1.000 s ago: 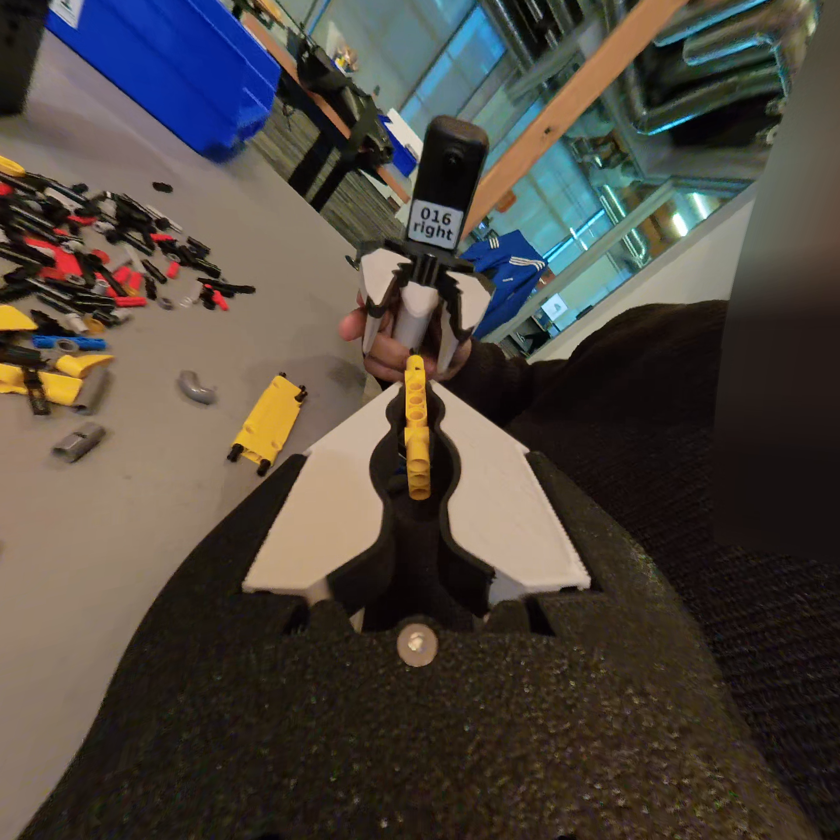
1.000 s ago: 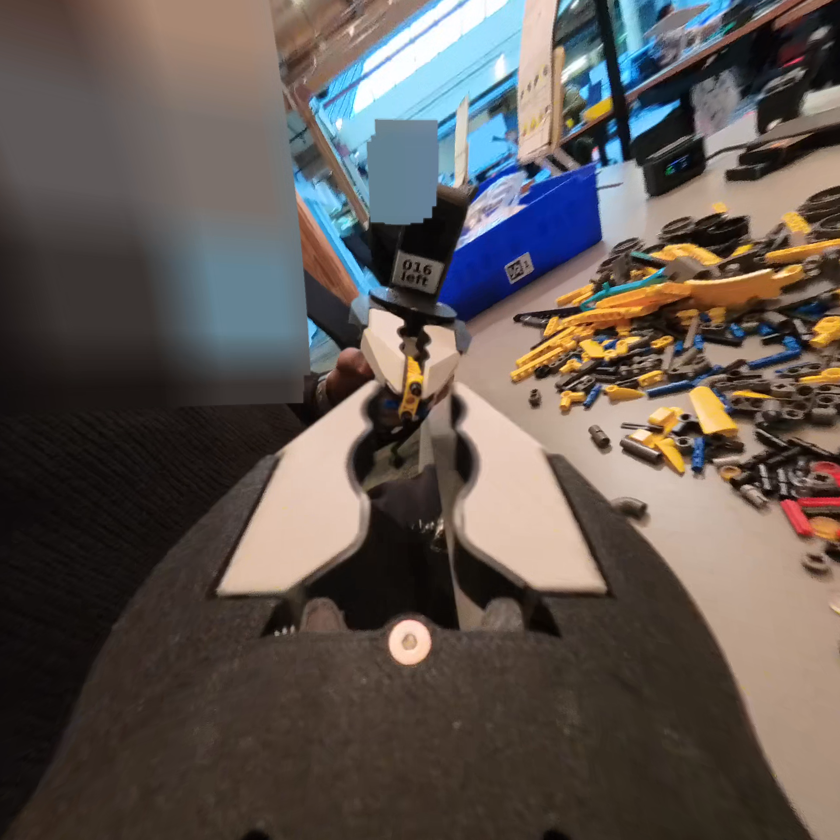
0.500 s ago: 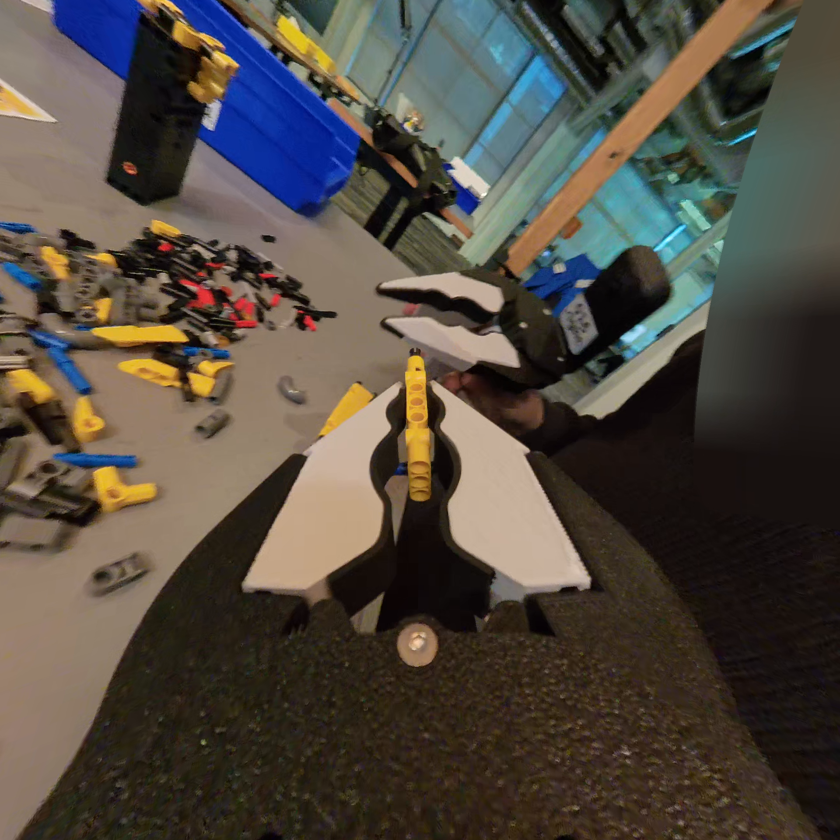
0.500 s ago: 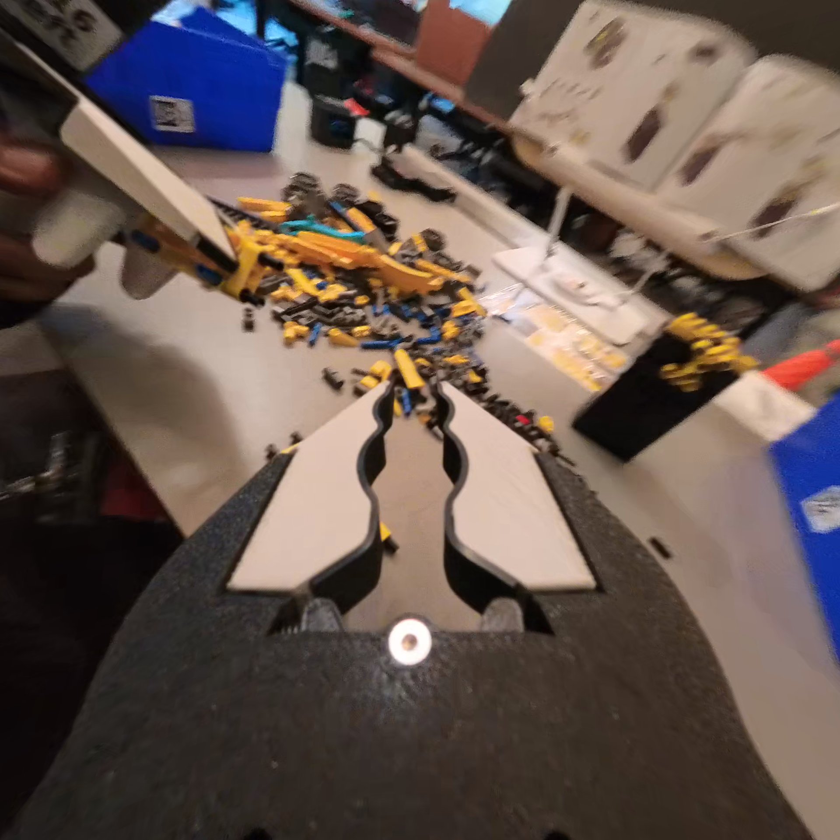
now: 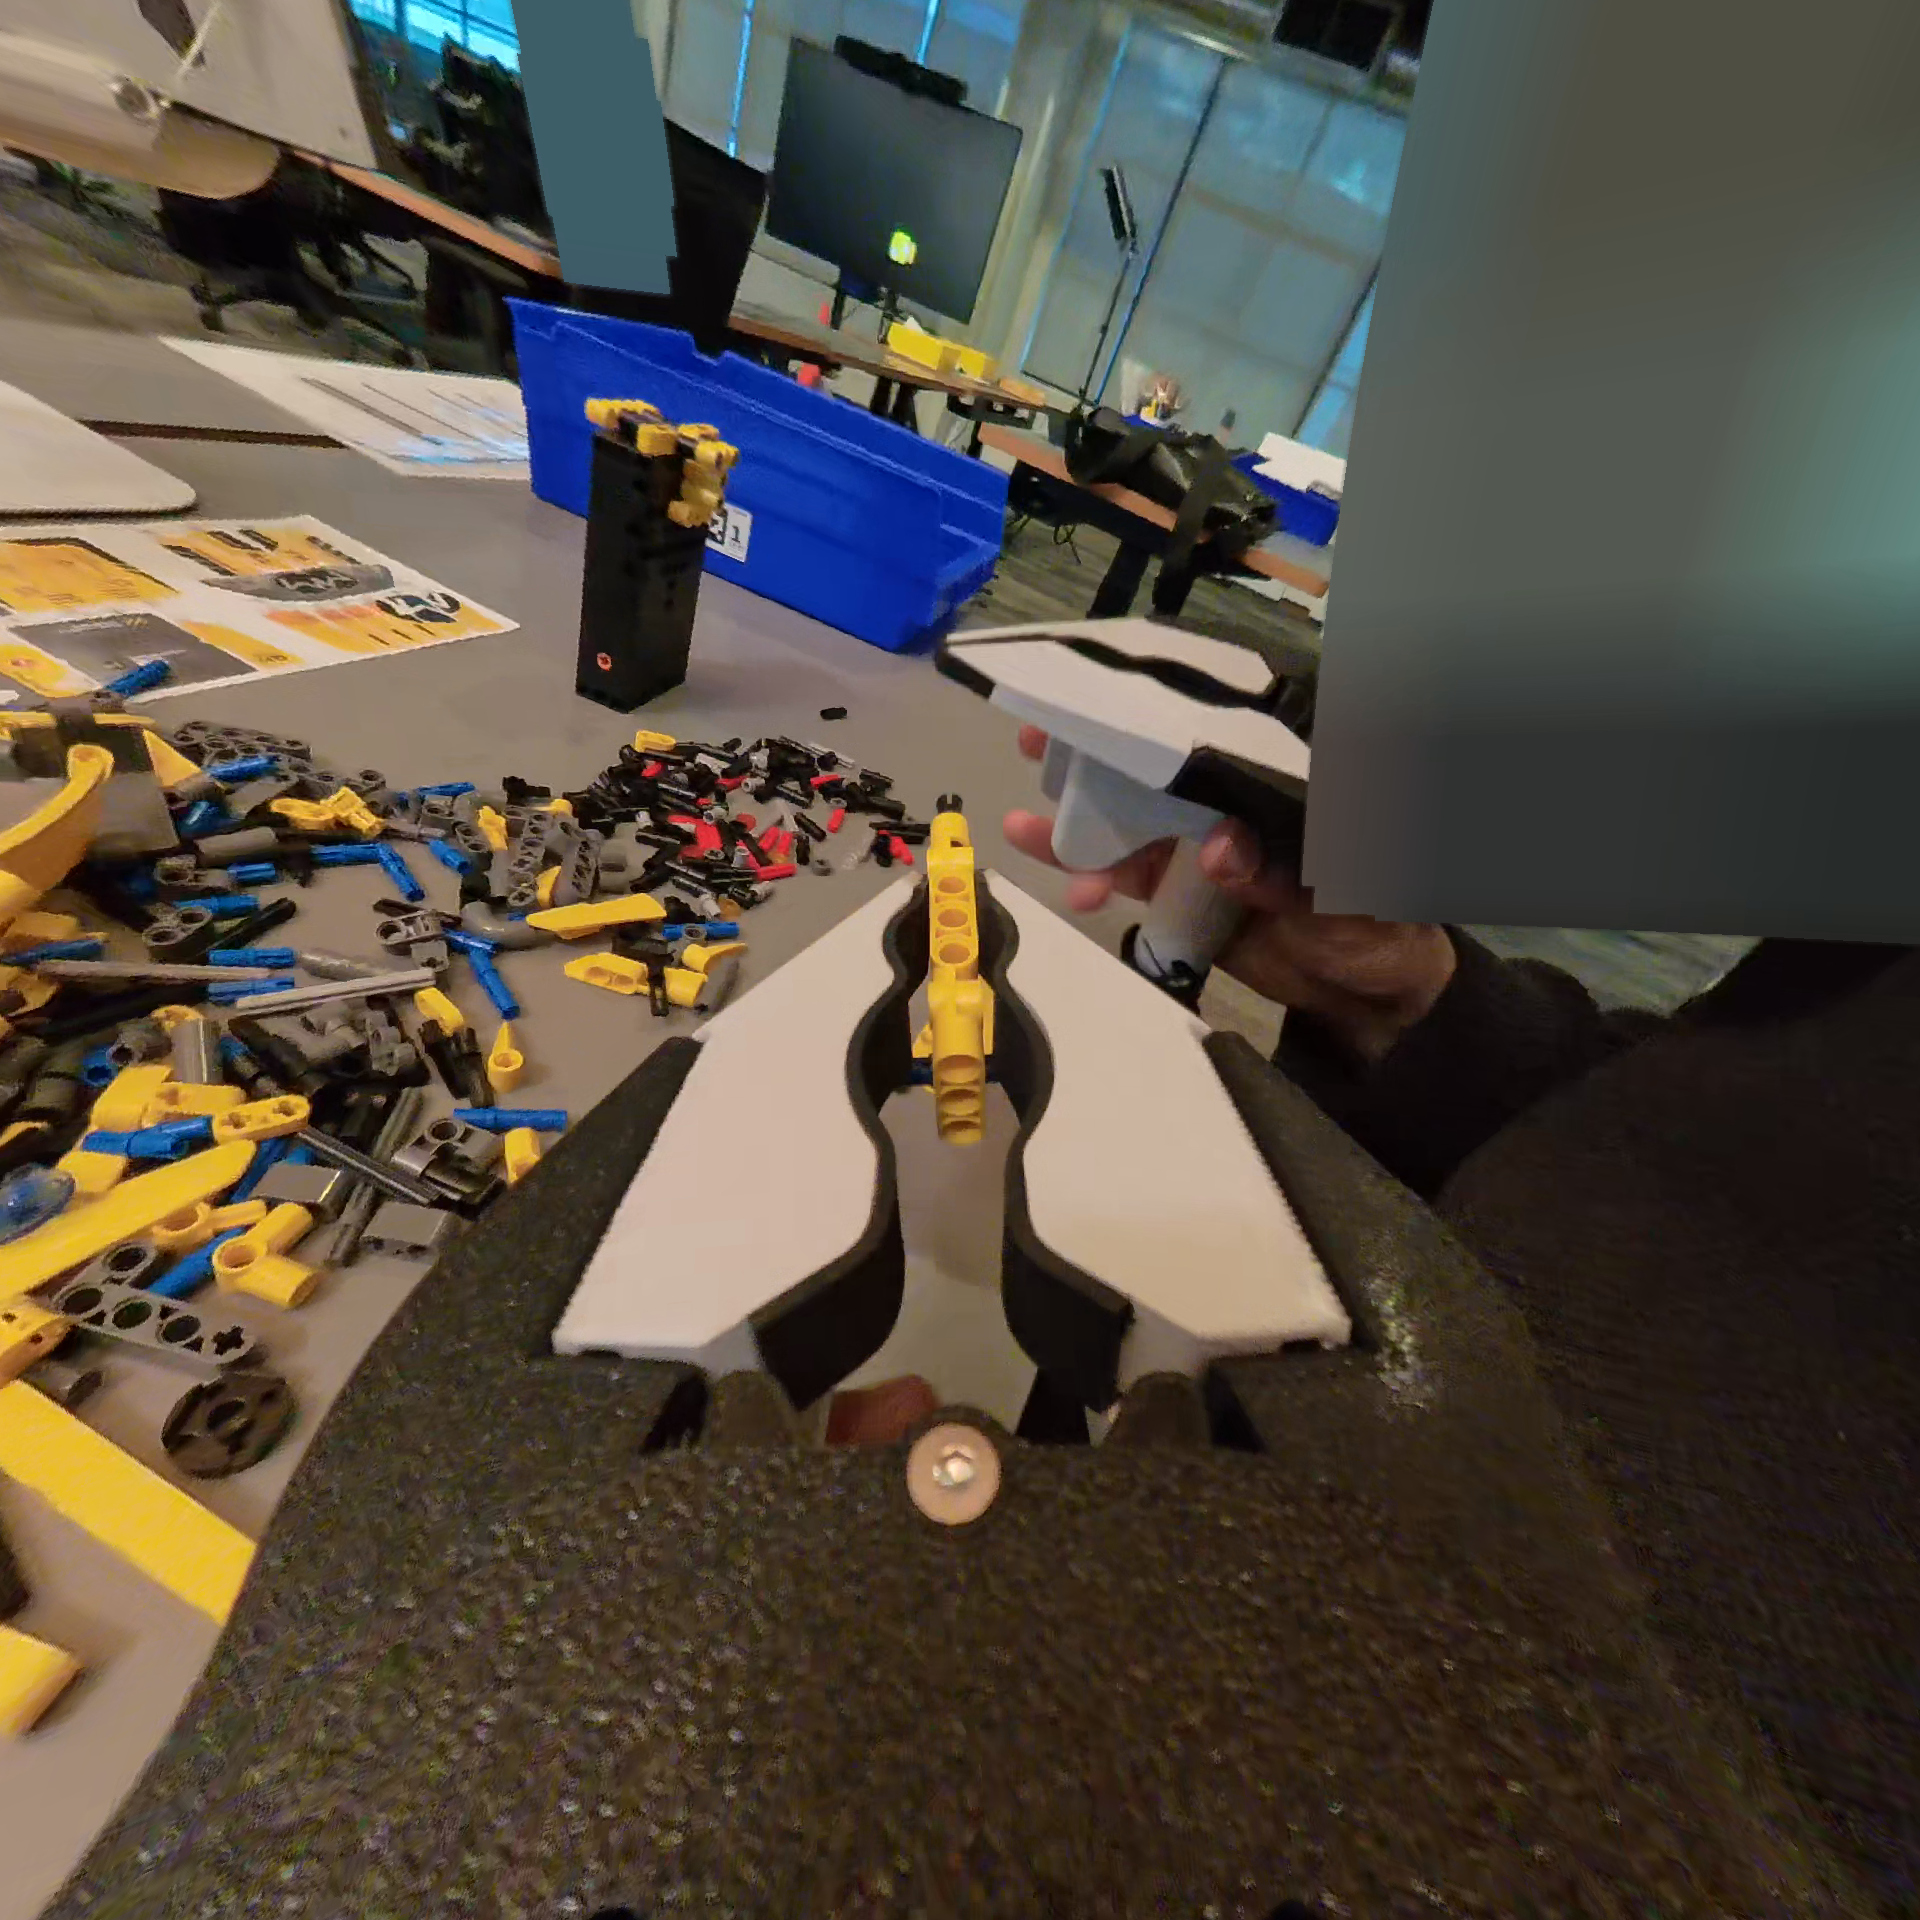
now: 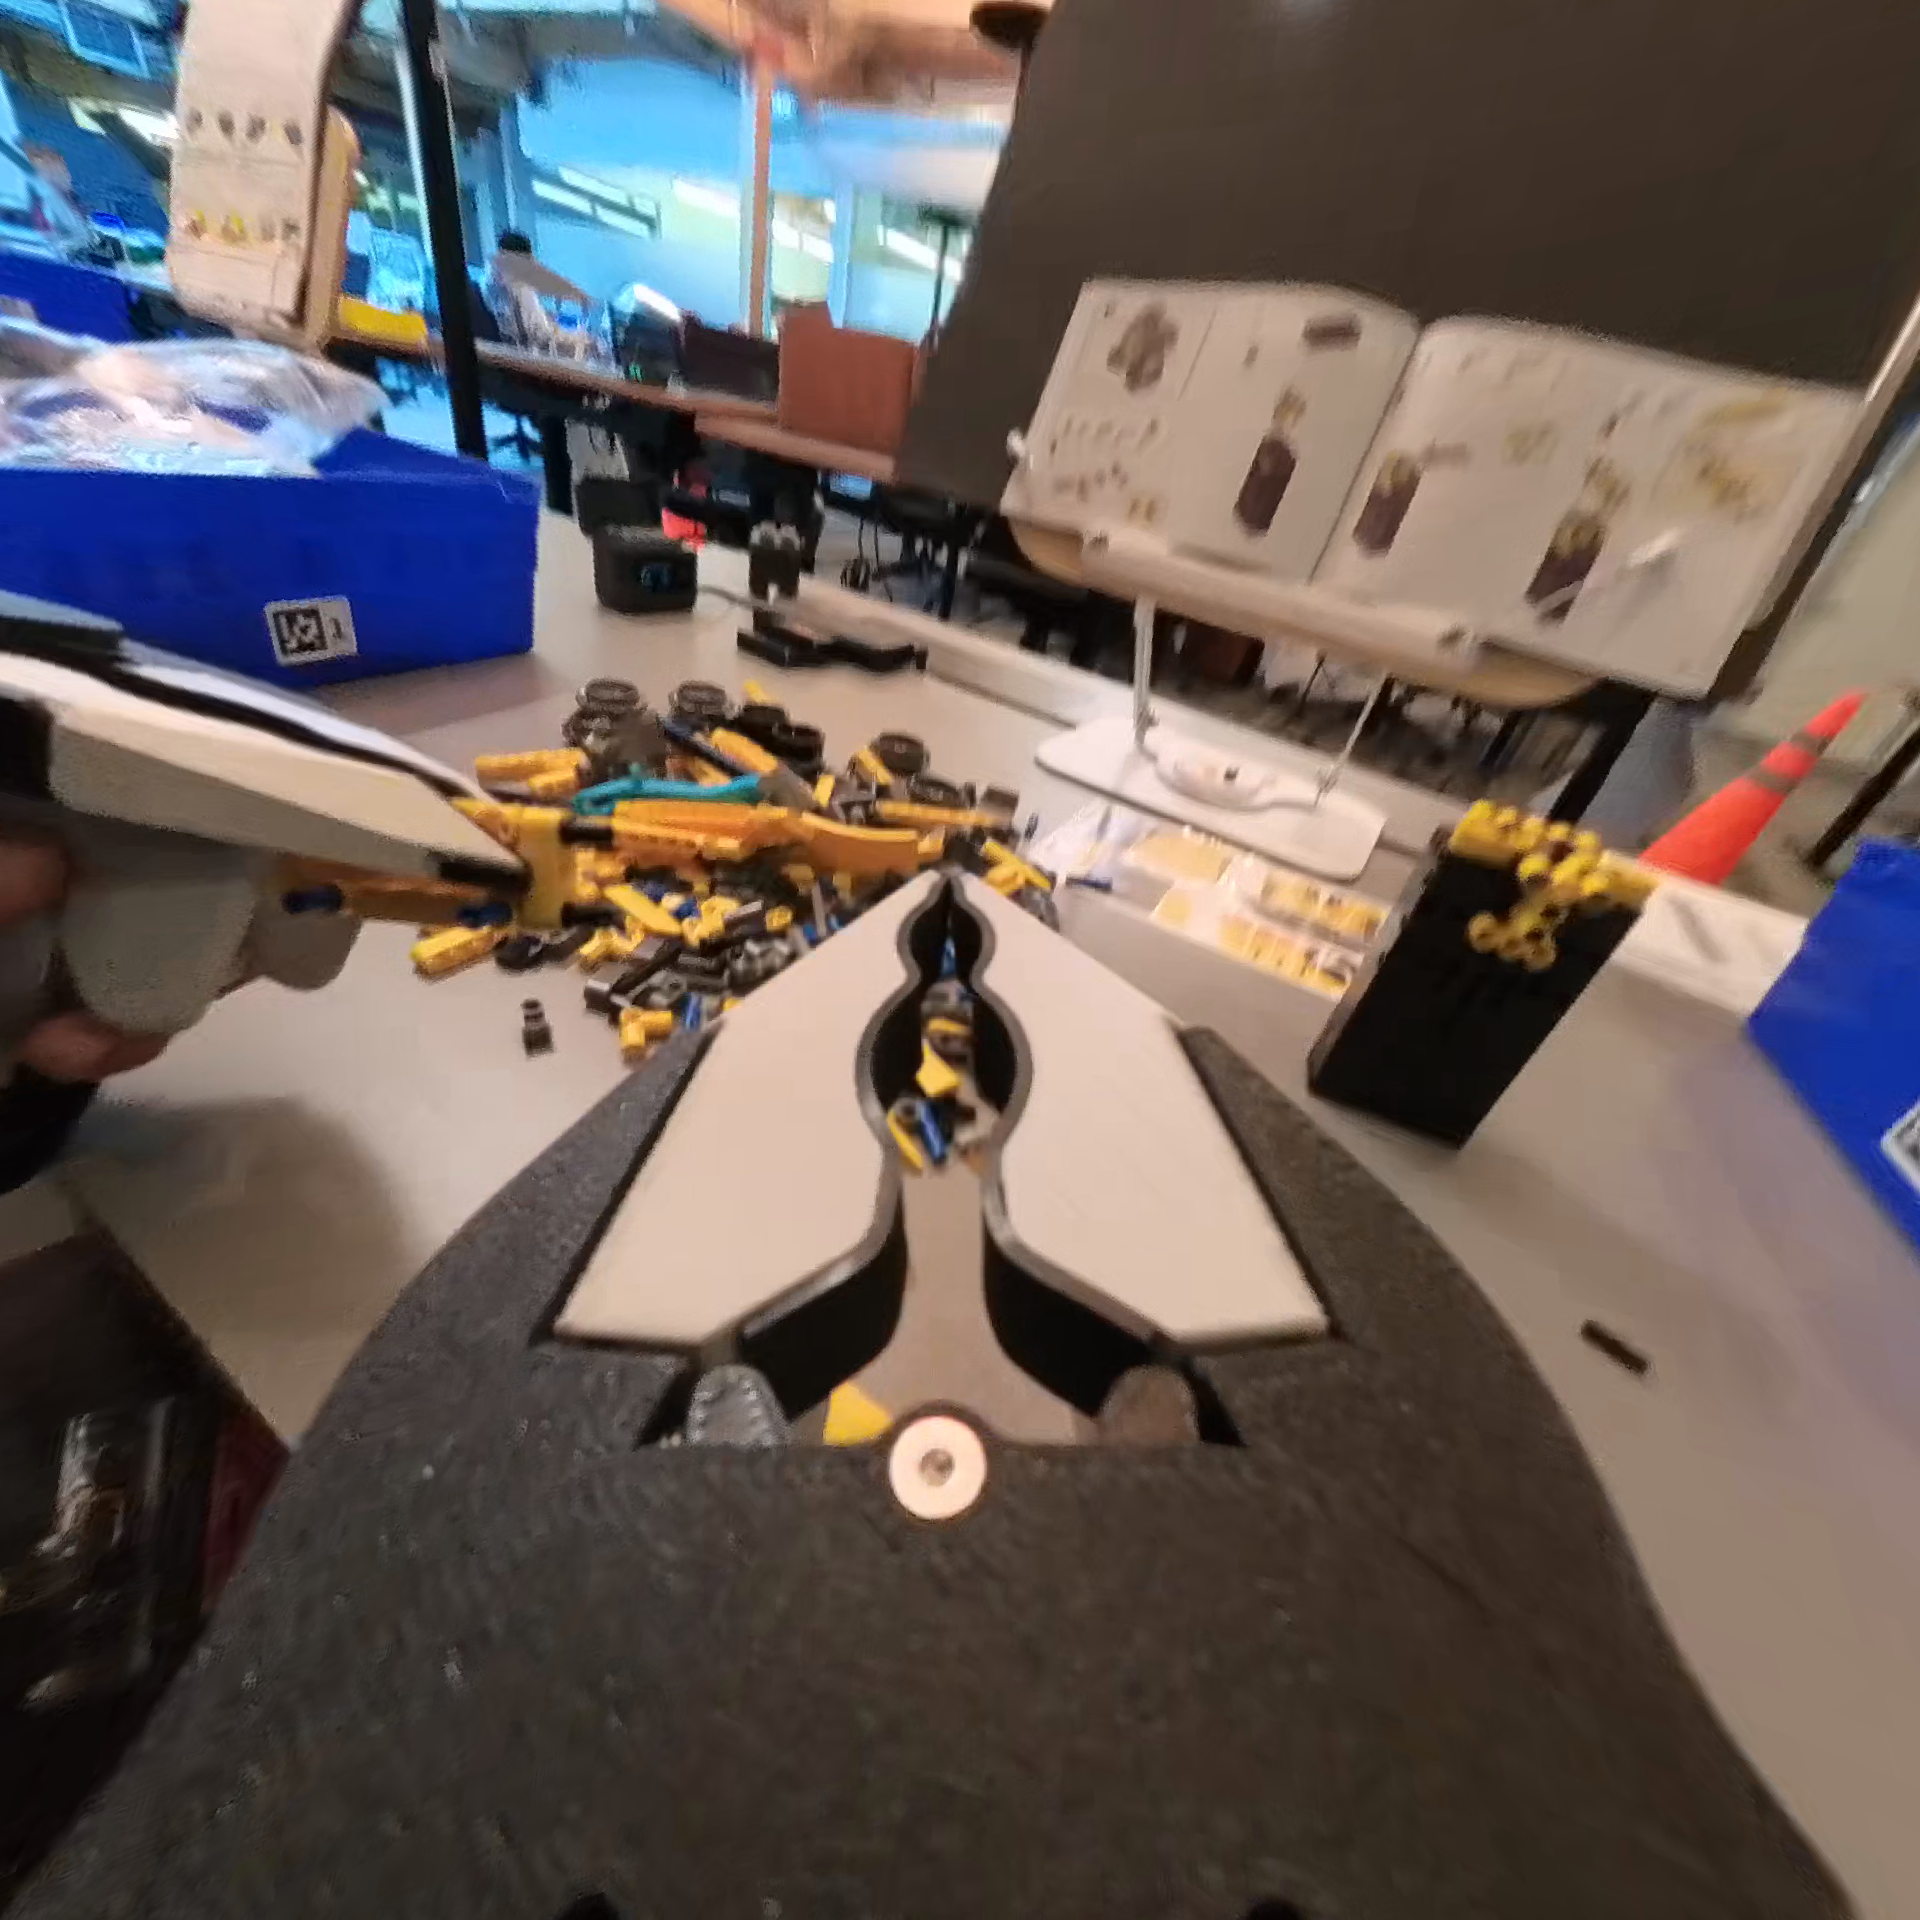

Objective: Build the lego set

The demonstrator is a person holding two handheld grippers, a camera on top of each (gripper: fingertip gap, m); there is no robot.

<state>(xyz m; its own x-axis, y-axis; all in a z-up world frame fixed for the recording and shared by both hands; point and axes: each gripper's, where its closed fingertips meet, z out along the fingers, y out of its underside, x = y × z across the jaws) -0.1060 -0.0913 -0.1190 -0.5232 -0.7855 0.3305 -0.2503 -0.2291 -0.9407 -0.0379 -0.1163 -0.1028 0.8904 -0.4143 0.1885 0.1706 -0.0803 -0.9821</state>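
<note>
Our left tool [image 5: 951, 883] is closed on a yellow plastic beam with a row of round holes [image 5: 954, 977], gripped near the tips with a black pin at its far end; it is held in the air above the grey counter [image 5: 499, 665], clear of the parts below. Our right tool [image 6: 948, 883] has its tips pressed together with nothing between them; the bits seen through its gap are loose pieces lying on the counter beyond. In the left wrist view it shows off to the right, just past the beam's far end and apart from it, held by a hand [image 5: 1247, 914] in a dark sleeve.

Beneath and ahead lies a scattered heap of small yellow, blue, black and red plastic building pieces [image 5: 416, 935]. A tall black block topped with yellow pieces [image 5: 644, 561] stands upright beyond the heap, well apart from both tools, with a blue plastic bin [image 5: 831, 499] behind it. Printed sheets with yellow and black pictures [image 5: 208, 603] lie flat to the left, and an open booklet on a white stand [image 6: 1403, 488] sits at the far side.
</note>
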